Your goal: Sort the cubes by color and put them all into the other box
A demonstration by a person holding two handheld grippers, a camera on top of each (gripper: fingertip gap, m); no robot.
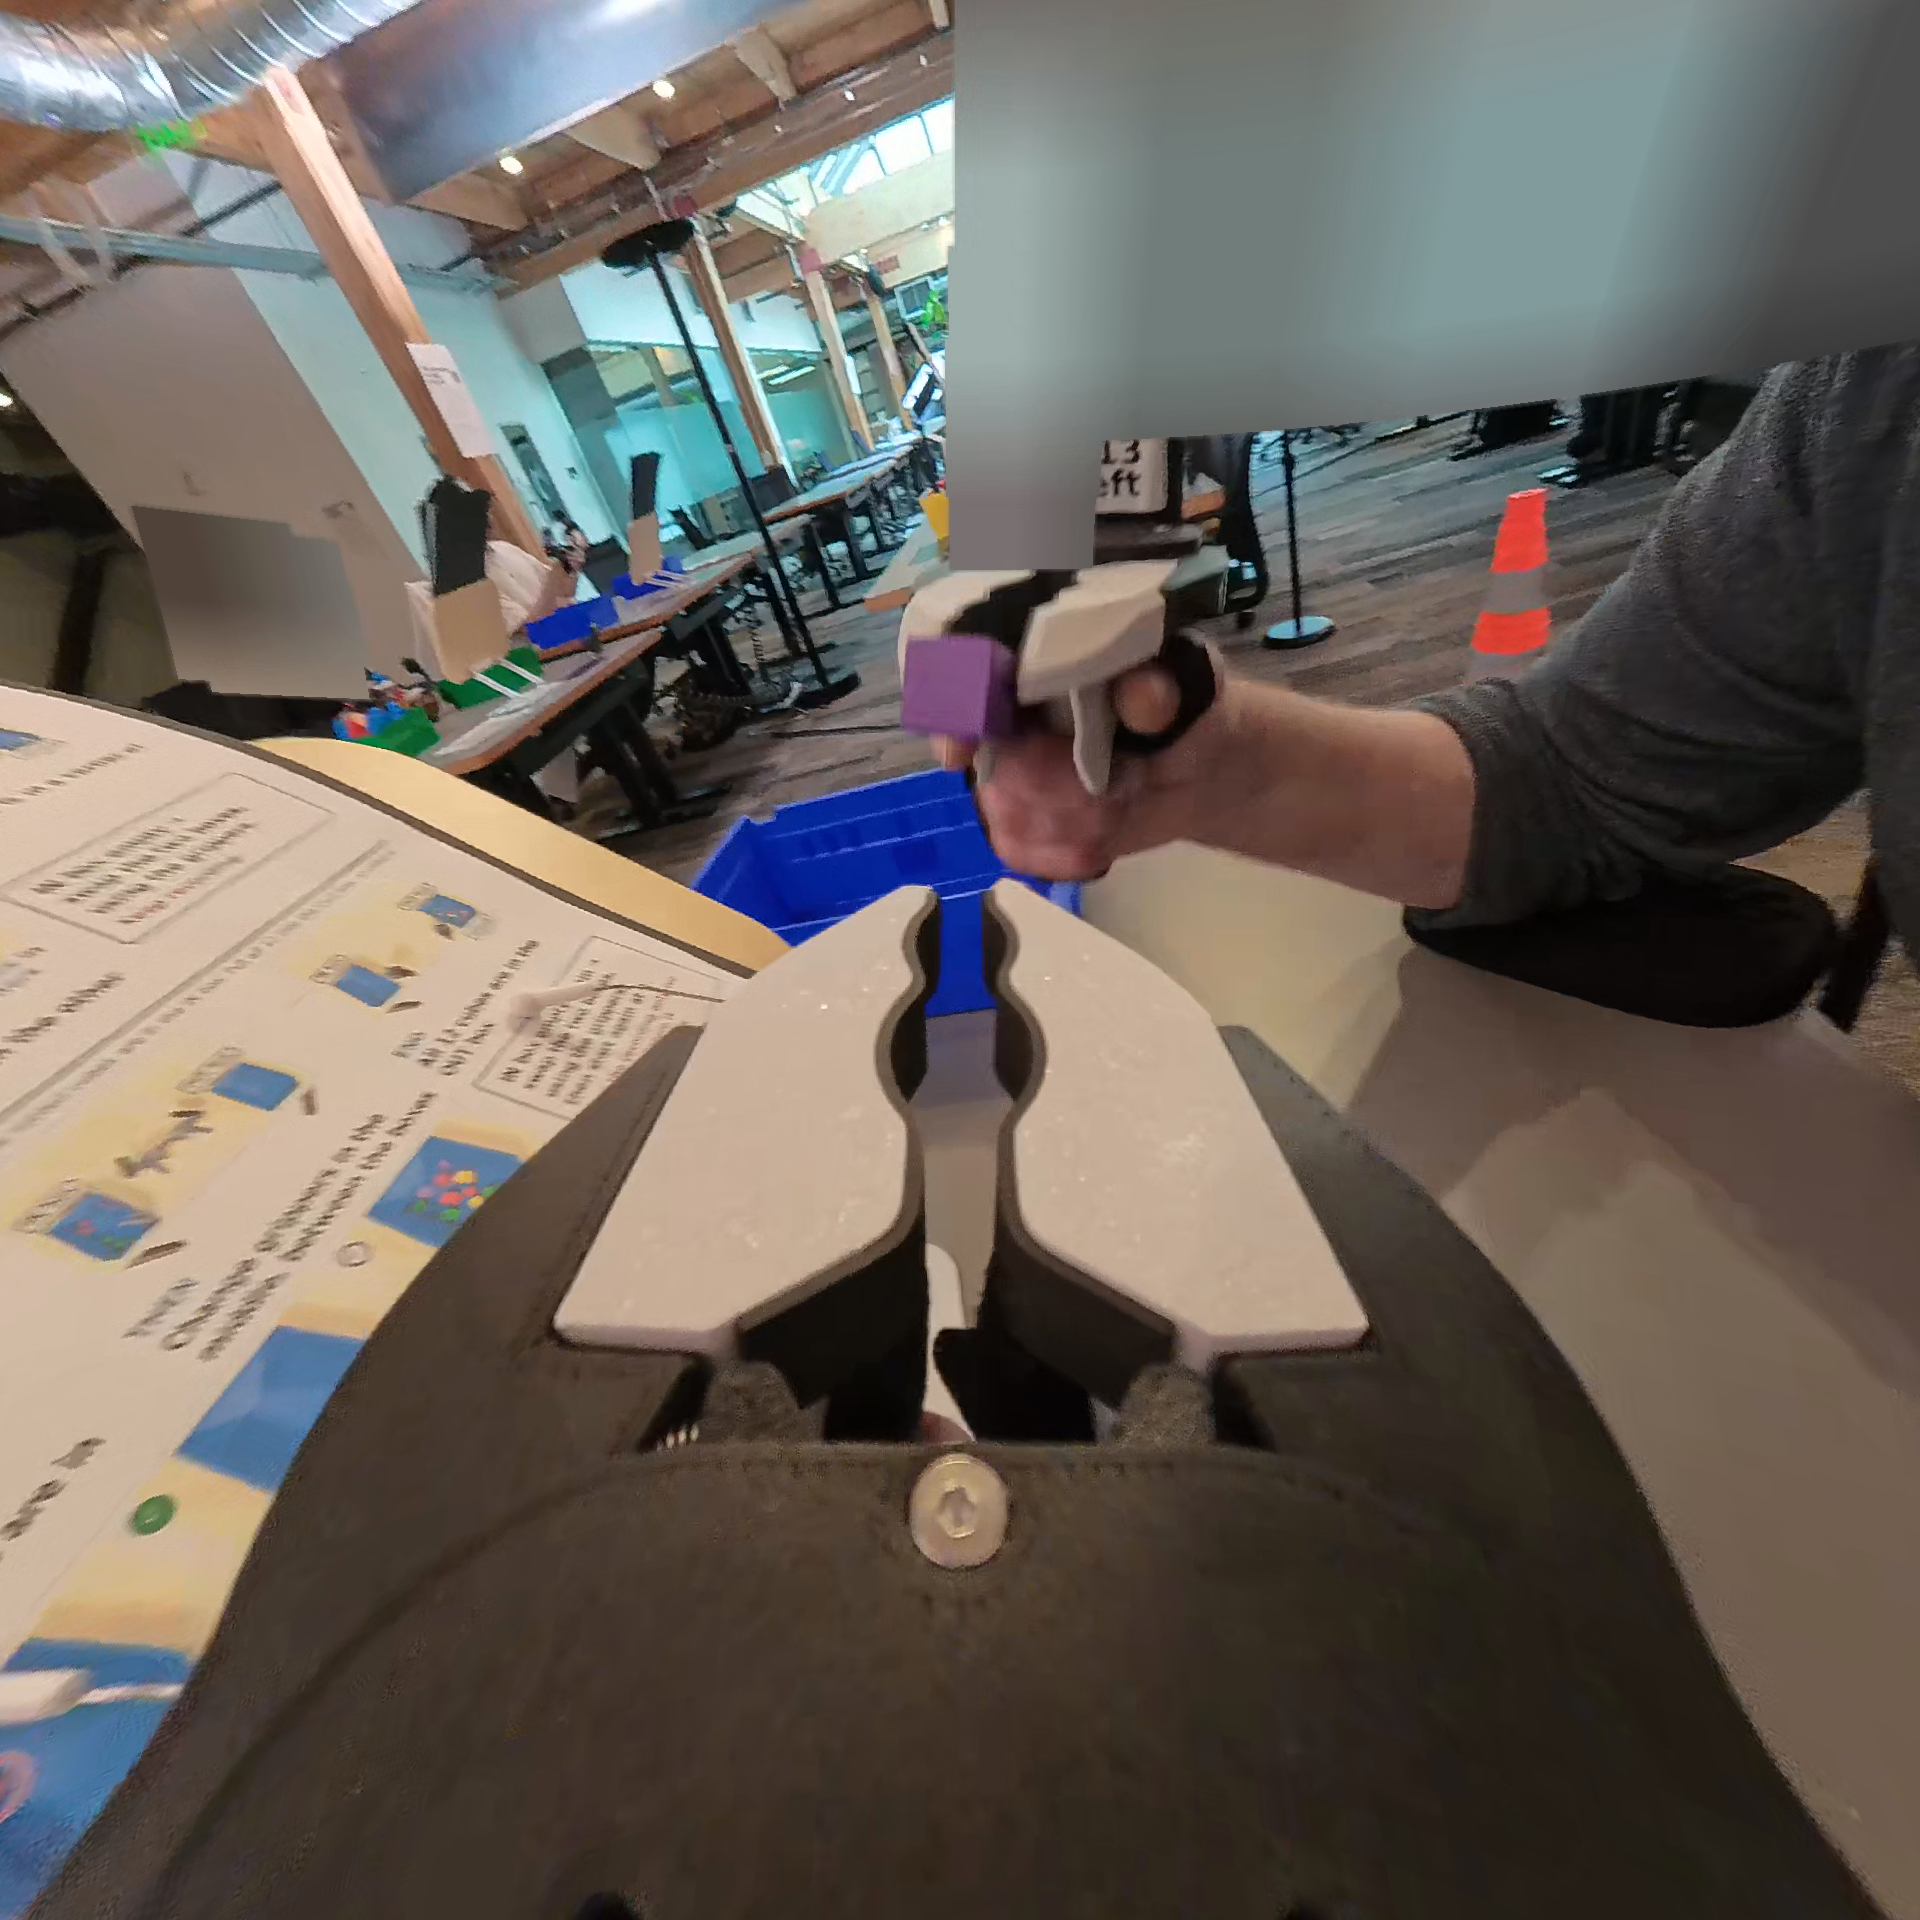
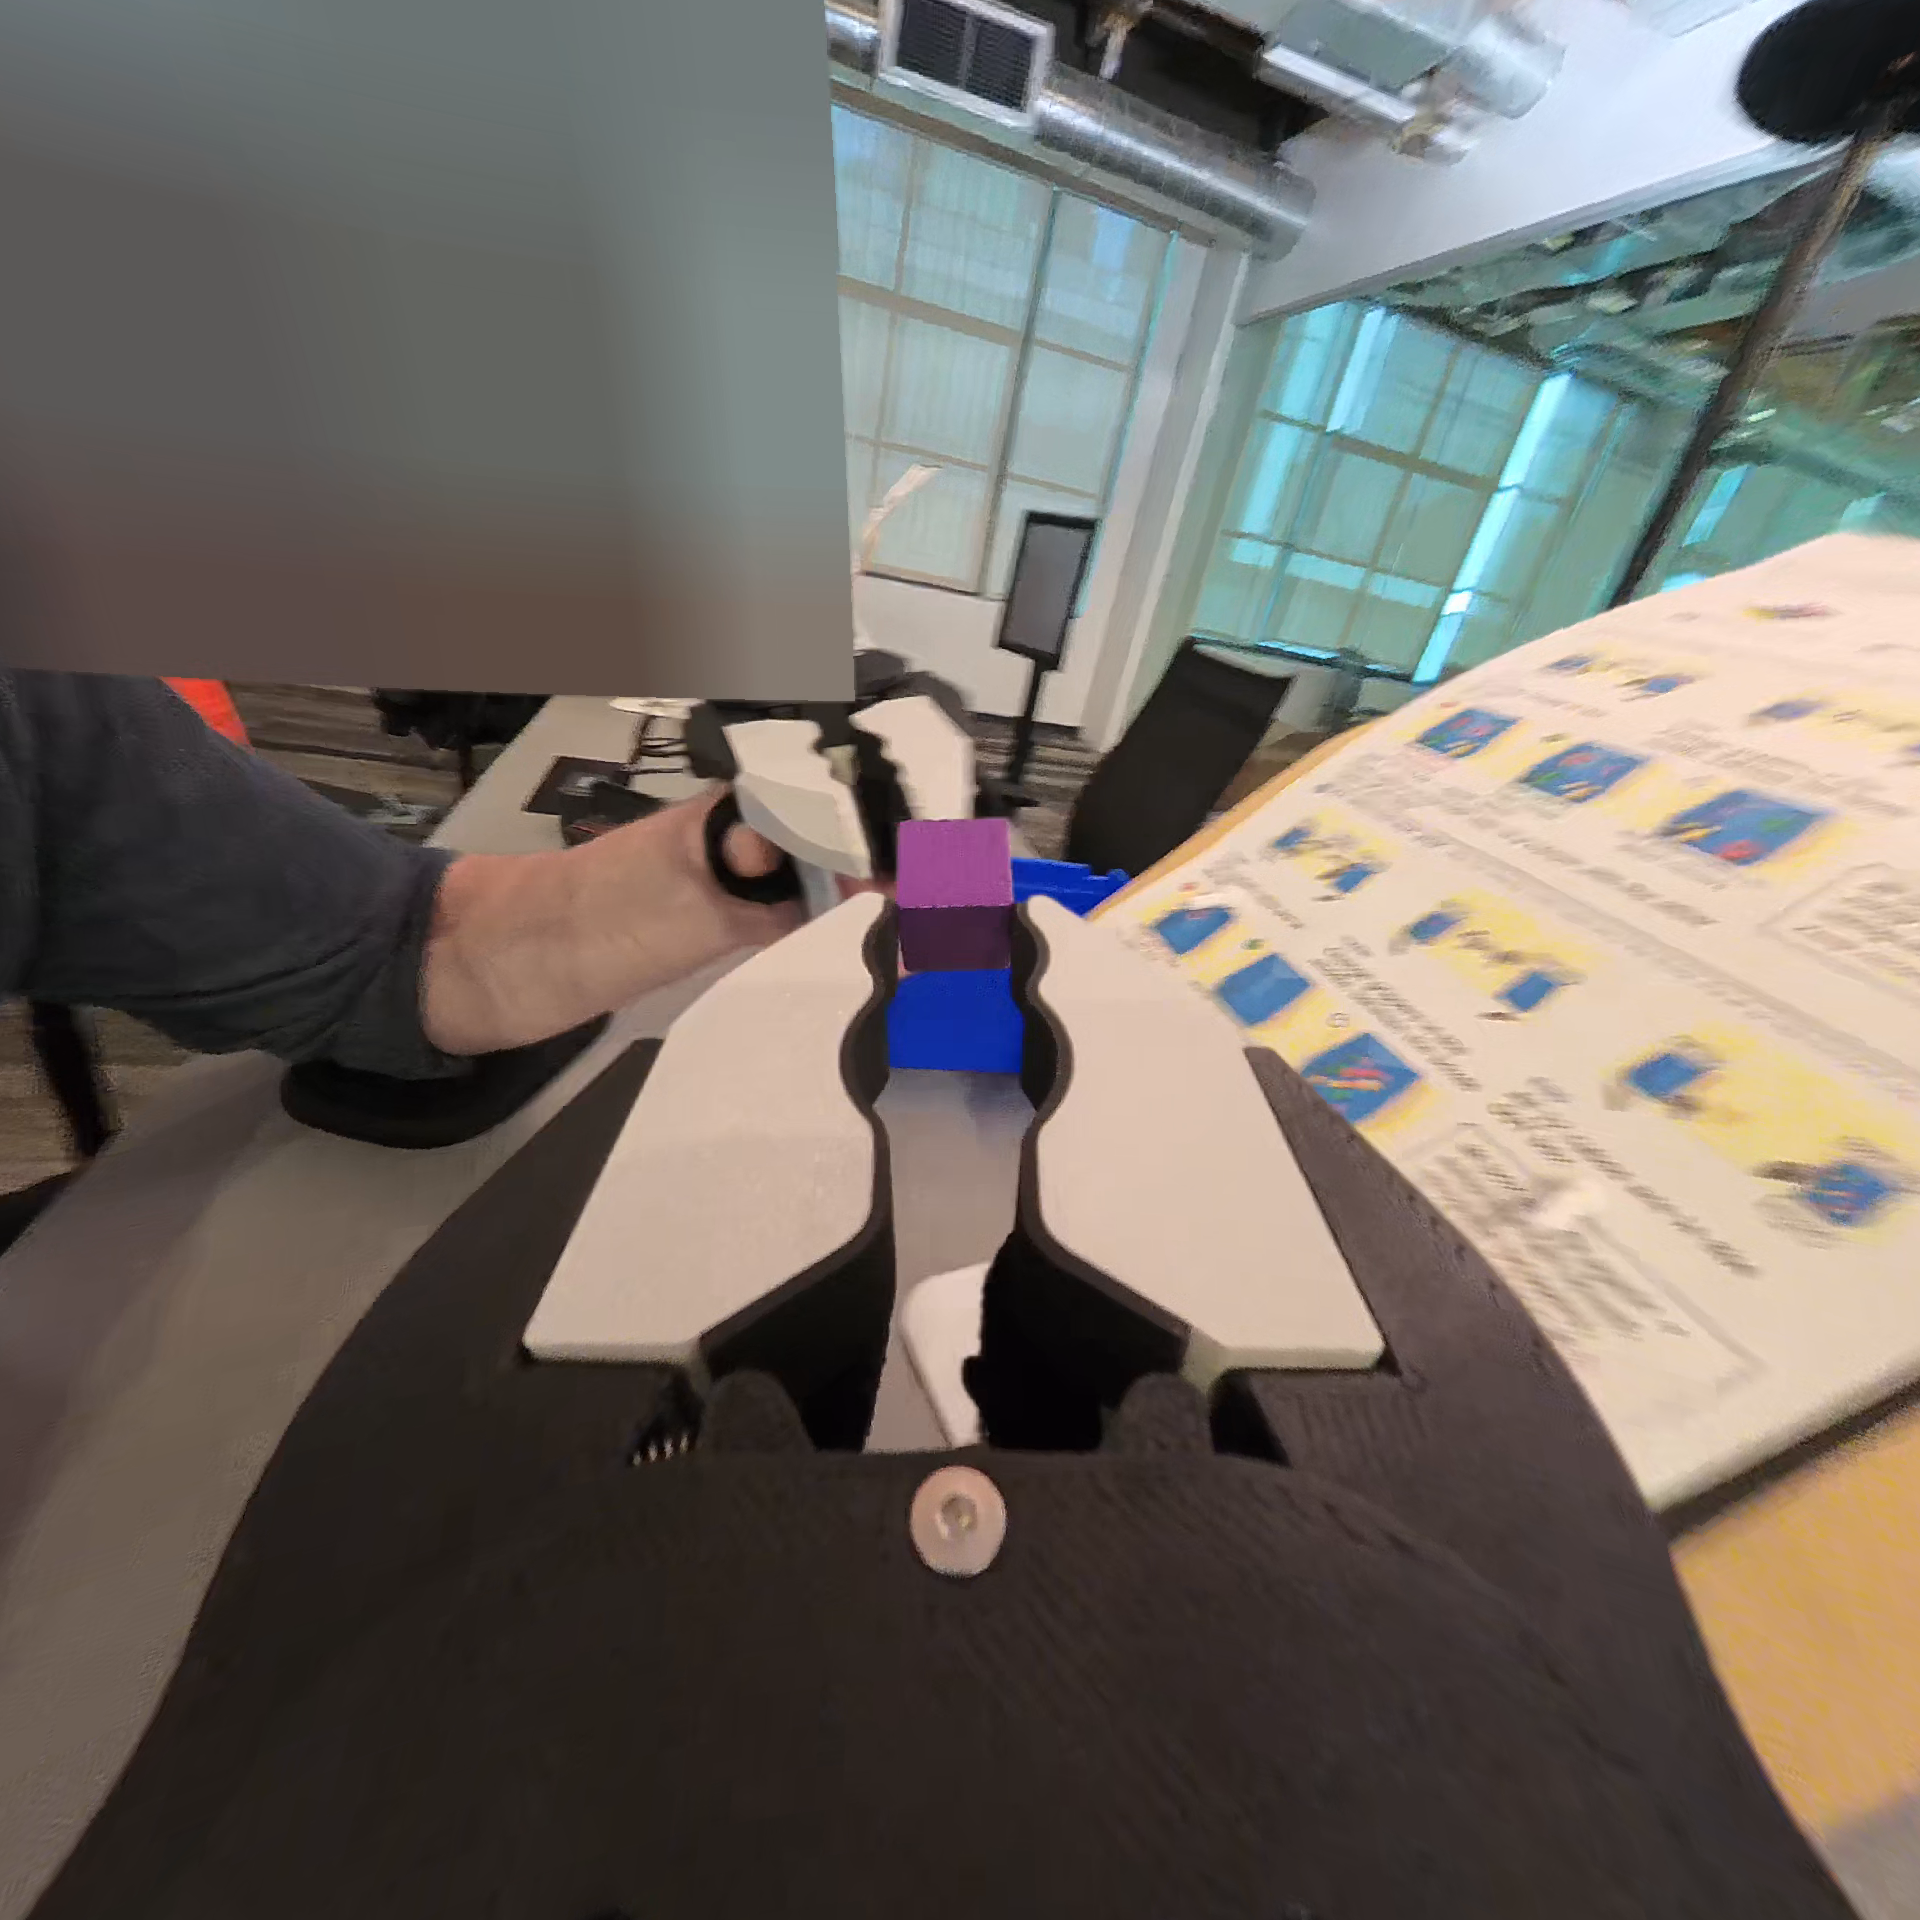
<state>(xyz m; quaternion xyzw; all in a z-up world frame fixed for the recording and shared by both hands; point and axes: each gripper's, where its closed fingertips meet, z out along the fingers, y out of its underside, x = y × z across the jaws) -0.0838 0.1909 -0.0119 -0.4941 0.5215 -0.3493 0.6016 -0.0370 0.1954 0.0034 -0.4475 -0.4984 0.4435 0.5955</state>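
I see a purple cube [image 2: 954, 891]; a blue box [image 1: 862, 862]; my pale grey fingers [image 2: 769, 1081] on black; an orange-and-grey cone [image 1: 1515, 592].

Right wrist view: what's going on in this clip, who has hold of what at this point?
A person holds a claw in each hand over a table. The right claw grips a small purple cube between its fingertips, raised above a blue plastic box. The left claw holds nothing, its fingers a narrow slit apart, pointing toward the same box. A printed instruction sheet lies on the table beside them. The cube is not yet in the box.
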